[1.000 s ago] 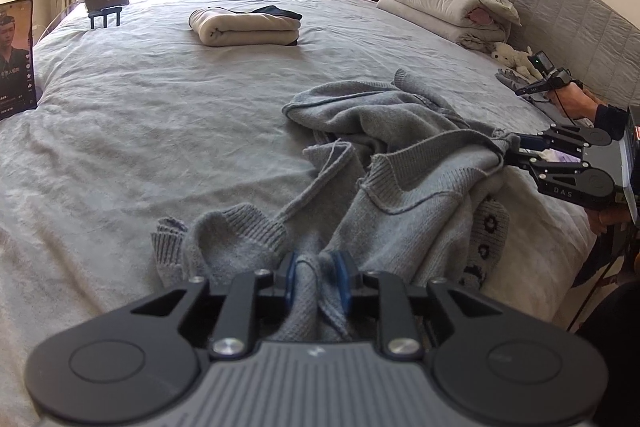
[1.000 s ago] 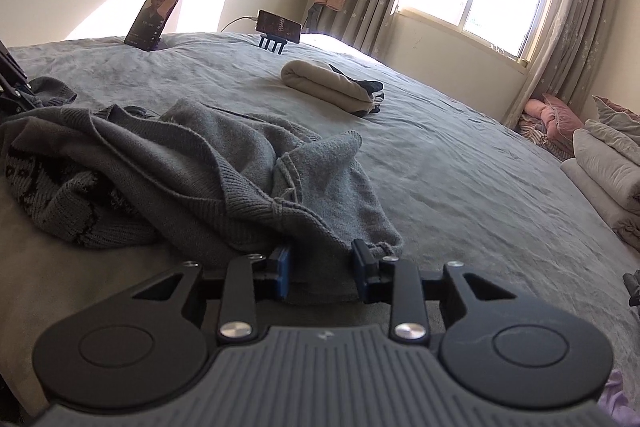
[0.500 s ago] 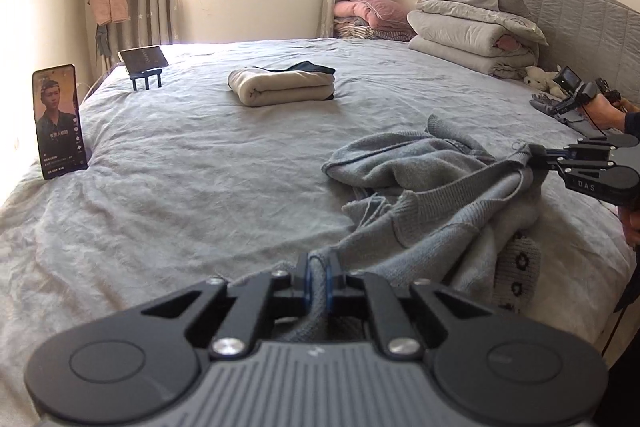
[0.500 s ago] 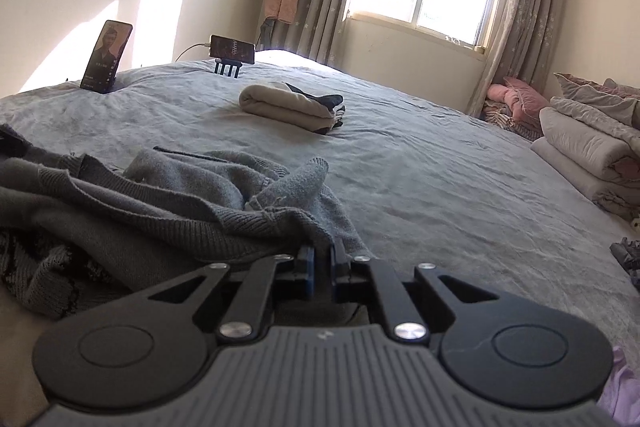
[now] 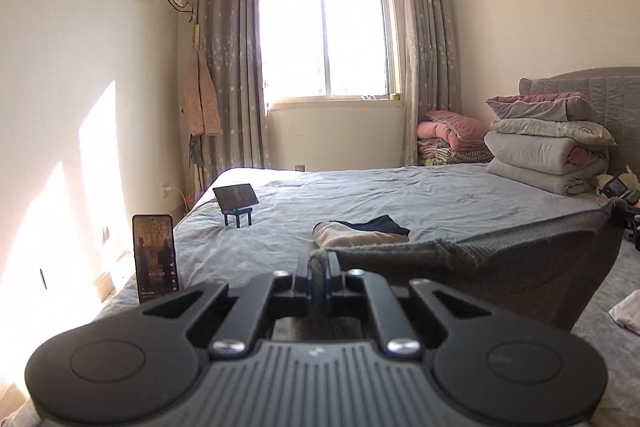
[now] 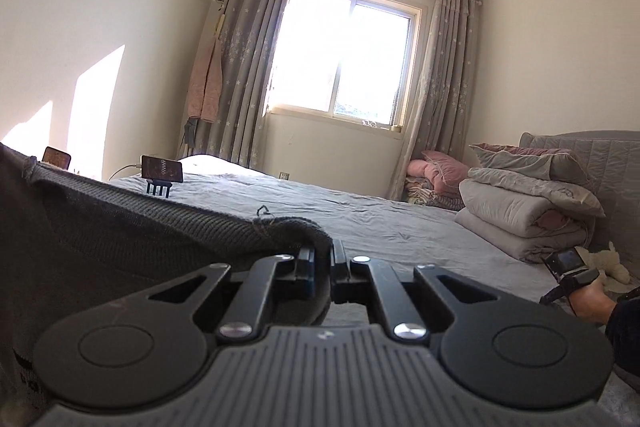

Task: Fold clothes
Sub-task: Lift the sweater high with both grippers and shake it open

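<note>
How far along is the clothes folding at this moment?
Done: one folded bundle lies on the bed. In hand: the left gripper and right gripper each pinch the grey sweater, stretched between them above the bed. Left: laying it flat and every fold.

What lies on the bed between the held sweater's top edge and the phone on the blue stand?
In the left wrist view, only the folded beige garment lies between the grey sweater and the phone on the blue stand; the rest is bare bedsheet.

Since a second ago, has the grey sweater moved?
Yes. The grey sweater has gone up: it lay crumpled on the bed, and now hangs stretched between both grippers, above the folded clothes.
</note>
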A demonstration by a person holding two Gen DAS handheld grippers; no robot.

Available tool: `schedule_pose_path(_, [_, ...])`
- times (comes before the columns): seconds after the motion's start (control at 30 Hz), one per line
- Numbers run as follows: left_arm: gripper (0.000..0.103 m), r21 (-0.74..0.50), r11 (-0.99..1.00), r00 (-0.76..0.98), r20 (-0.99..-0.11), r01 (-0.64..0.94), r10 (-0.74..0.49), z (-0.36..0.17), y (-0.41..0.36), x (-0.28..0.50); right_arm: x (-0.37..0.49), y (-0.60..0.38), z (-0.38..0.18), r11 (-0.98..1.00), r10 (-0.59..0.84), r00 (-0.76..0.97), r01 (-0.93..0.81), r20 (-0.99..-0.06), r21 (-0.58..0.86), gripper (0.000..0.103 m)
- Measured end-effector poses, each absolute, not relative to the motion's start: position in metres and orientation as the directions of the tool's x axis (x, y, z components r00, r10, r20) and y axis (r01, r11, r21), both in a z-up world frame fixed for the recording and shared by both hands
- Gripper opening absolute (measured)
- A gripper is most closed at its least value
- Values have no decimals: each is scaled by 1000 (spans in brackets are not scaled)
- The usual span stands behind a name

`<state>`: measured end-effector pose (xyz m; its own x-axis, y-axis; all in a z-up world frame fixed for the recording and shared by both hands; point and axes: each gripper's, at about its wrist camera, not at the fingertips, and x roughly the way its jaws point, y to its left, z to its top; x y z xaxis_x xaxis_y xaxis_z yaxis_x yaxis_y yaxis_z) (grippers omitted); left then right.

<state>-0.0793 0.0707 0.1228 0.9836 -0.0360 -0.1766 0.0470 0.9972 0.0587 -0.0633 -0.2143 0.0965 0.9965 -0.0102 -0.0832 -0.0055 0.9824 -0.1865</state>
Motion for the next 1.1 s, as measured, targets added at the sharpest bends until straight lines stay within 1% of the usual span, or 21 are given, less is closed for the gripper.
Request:
schedule_pose_path(0.17, [6,61,998,997,-79,17,-12,172,65,-96,-75,-218,141,978,-41,999,42,11,-206,6])
schedule_pose_path(0.43, [6,123,992,997,72,-10,1,240,49,-127,-97,-228,205,967,-90,984,123,151,-223,6])
schedule_pose_path(0.57, [6,147,989,990,144,-27,5,270,42,-142,-105,-233,228,967,-96,976,138,196,-214,6])
schedule_pose_path(0.77, [6,146,989,979,205,-30,-1,309,32,-152,-115,-237,261,966,-107,959,163,263,-201,6])
schedule_pose_path(0.93, [6,160,986,967,253,-52,10,332,24,-155,-118,-234,280,960,-114,942,186,315,-208,6])
schedule_pose_path(1.03, [6,174,983,966,260,-62,15,339,18,-148,-110,-234,284,955,-123,939,200,320,-219,6])
schedule_pose_path(1.1, [6,175,983,970,243,-61,16,339,16,-136,-102,-234,282,949,-132,940,212,316,-232,6])
